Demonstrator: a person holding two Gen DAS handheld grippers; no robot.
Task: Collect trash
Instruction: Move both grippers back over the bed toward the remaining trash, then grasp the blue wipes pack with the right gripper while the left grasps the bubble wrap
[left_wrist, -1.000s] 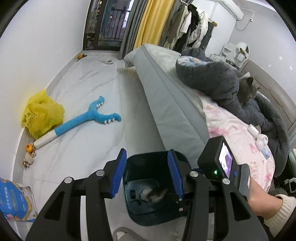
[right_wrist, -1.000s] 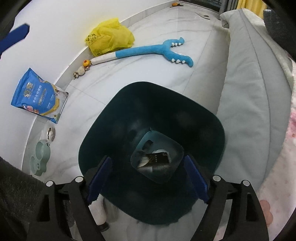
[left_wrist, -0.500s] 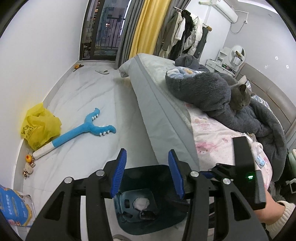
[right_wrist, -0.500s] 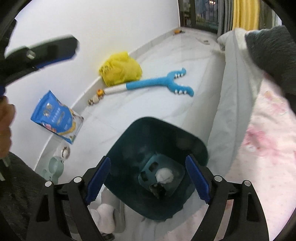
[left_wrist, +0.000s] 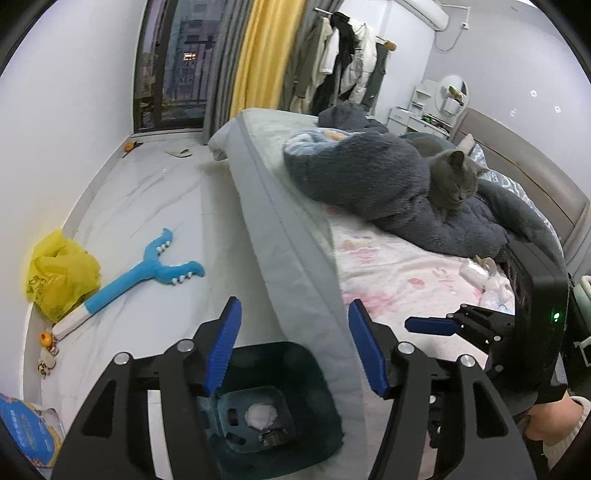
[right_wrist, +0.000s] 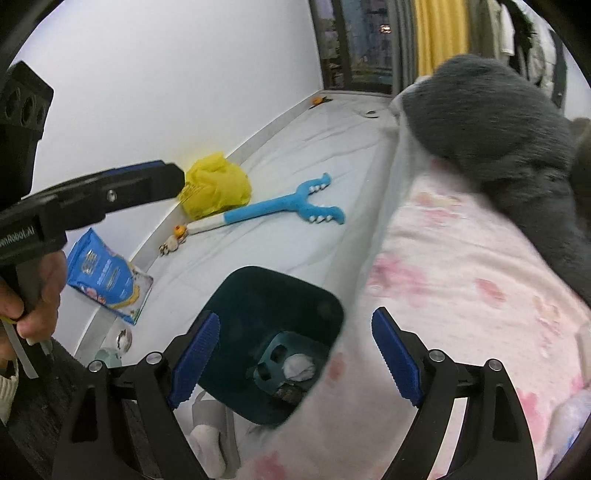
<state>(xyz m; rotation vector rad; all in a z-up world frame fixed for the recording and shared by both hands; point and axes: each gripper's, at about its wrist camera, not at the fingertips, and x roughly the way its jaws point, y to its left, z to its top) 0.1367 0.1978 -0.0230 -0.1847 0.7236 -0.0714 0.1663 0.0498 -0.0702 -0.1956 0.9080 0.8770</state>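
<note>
Below the two hand-held grippers, on the floor hard against the bed's side, stands the dark teal bin (left_wrist: 280, 410), placed where bed litter can be dropped straight in. A white tissue wad (left_wrist: 260, 416) and a dark wrapper (left_wrist: 275, 437) already lie at its bottom. The left hand-held gripper (left_wrist: 295, 350) hangs over the bin's rim, jaws spread wide and holding nothing. The right hand-held gripper (right_wrist: 295, 358) is likewise agape and empty, aimed across the bin (right_wrist: 273, 332) toward the pink floral sheet (right_wrist: 461, 280).

Further along the bed (left_wrist: 280, 206), near the right gripper's body in the left view, a small crumpled white scrap (left_wrist: 476, 271) lies on the sheet; it seems the likeliest next piece, well apart from either set of jaws. A grey cat (left_wrist: 450, 181) rests on a dark fleece blanket (left_wrist: 362, 173) just beyond it. Out on the floor, farther off, are a blue toy (left_wrist: 147, 273), a yellow plastic bag (left_wrist: 61, 275) by the wall and a blue pouch (right_wrist: 107, 273).
</note>
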